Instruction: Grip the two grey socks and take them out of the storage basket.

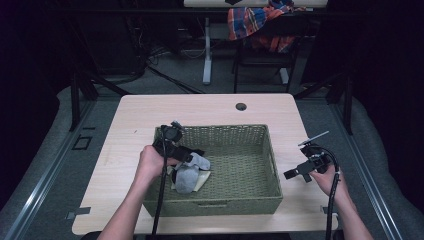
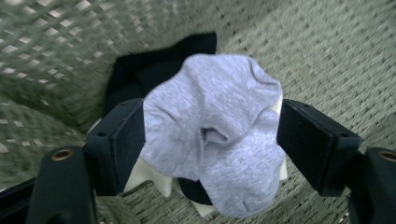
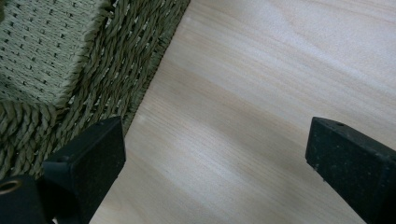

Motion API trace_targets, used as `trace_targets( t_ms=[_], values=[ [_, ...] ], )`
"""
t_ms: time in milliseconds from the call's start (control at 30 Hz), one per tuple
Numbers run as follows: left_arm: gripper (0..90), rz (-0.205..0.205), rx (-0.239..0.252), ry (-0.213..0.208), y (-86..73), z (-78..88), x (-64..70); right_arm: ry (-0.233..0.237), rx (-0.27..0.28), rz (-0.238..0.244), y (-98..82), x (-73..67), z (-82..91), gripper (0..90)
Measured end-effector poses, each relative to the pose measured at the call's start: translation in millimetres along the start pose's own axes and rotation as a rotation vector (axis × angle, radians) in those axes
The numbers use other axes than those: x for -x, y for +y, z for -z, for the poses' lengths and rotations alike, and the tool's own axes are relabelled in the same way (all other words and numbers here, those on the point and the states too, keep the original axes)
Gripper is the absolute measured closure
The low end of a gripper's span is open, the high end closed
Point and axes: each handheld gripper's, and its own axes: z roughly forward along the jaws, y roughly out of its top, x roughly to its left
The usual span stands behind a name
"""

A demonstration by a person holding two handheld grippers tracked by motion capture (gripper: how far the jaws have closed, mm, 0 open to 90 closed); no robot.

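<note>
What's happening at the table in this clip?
A person works socks in a woven basket. The left tool straddles a grey sock atop a black sock and a cream one in the basket's left end; its pads are at the sock's sides. The right tool hangs open over the table beside the basket.

The left gripper (image 1: 186, 156) reaches into the woven basket (image 1: 260, 170), touching a grey sock (image 1: 190, 174) on a small pile. The right gripper (image 1: 295, 174) hovers over the table (image 1: 200, 107), beside the basket.
</note>
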Motion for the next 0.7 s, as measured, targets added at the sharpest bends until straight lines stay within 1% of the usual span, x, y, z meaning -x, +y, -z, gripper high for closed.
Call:
trace_targets(
  t_ms=[67, 100, 133, 167, 200, 233, 267, 300, 333, 367, 400, 433, 500, 533, 567, 600, 633, 667, 700],
  values=[
    [28.0, -0.003, -0.024, 0.007, -0.1, -5.0, 0.2, -0.003, 0.002, -0.001, -0.3, 0.5, 0.6, 4.8],
    [29.6, -0.003, -0.024, 0.007, -0.1, -5.0, 0.2, -0.003, 0.002, -0.001, -0.3, 0.5, 0.6, 4.8],
    [31.6, -0.007, -0.041, 0.006, -1.4, -9.9, -0.8, -0.001, -0.031, 0.026, 0.8, 2.9, 2.9, 4.8],
    [34.0, -0.007, -0.041, 0.006, -1.4, -9.9, -0.8, -0.001, -0.031, 0.026, 0.8, 2.9, 2.9, 4.8],
    [35.5, 0.003, -0.052, 0.004, -2.4, -15.4, -1.1, 0.005, -0.018, 0.013, 0.4, 2.3, 2.5, 4.9],
    [37.0, 0.003, -0.052, 0.004, -2.4, -15.4, -1.1, 0.005, -0.016, 0.011, 0.4, 2.3, 2.2, 4.9],
    [39.1, 0.002, -0.07, -0.003, -2.3, -19.4, -1.1, 0.0, -0.025, 0.02, 0.5, 2.8, 2.3, 4.9],
    [41.0, 0.002, -0.07, -0.003, -2.3, -19.4, -1.1, 0.0, -0.025, 0.02, 0.5, 2.8, 2.3, 4.9],
    [42.5, -0.002, -0.078, -0.011, -2.2, -21.7, -0.6, -0.006, 0.002, -0.003, -0.4, 0.4, 0.4, 4.9],
    [42.5, -0.004, -0.082, -0.01, -2.3, -23.0, 0.0, -0.006, 0.002, -0.003, -0.4, 0.4, 0.4, 4.9],
    [47.5, -0.008, -0.091, -0.016, -1.9, -25.7, 1.0, 0.0, -0.031, 0.026, 0.9, 2.6, 3.1, 5.0],
    [49.0, -0.008, -0.091, -0.016, -1.9, -25.7, 1.0, 0.002, -0.028, 0.023, 0.9, 2.6, 3.1, 5.0],
    [56.5, -0.015, -0.096, -0.018, -1.5, -28.1, 1.6, 0.003, -0.023, 0.018, 0.6, 2.5, 2.9, 5.0],
    [58.2, -0.014, -0.104, -0.022, -1.6, -29.7, 2.2, -0.003, 0.001, -0.007, -1.0, 1.7, 1.3, 5.1],
    [60.7, -0.014, -0.104, -0.022, -1.6, -29.7, 2.2, -0.003, 0.001, -0.007, -1.0, 1.7, 1.3, 5.1],
    [60.7, -0.02, -0.106, -0.017, -2.1, -31.2, 2.2, -0.001, -0.005, 0.002, -0.7, 2.5, 1.6, 5.2],
    [65.4, -0.02, -0.107, -0.02, -2.3, -31.7, 2.0, 0.0, -0.007, 0.0, -0.8, 2.4, 1.8, 5.3],
    [71.9, -0.021, -0.106, -0.021, -2.6, -32.2, 1.7, 0.001, -0.004, -0.003, -1.2, 2.3, 1.7, 5.3],
    [71.9, -0.022, -0.105, -0.022, -2.7, -32.4, 1.6, 0.001, -0.004, -0.003, -1.2, 2.3, 1.7, 5.3]
  ],
)
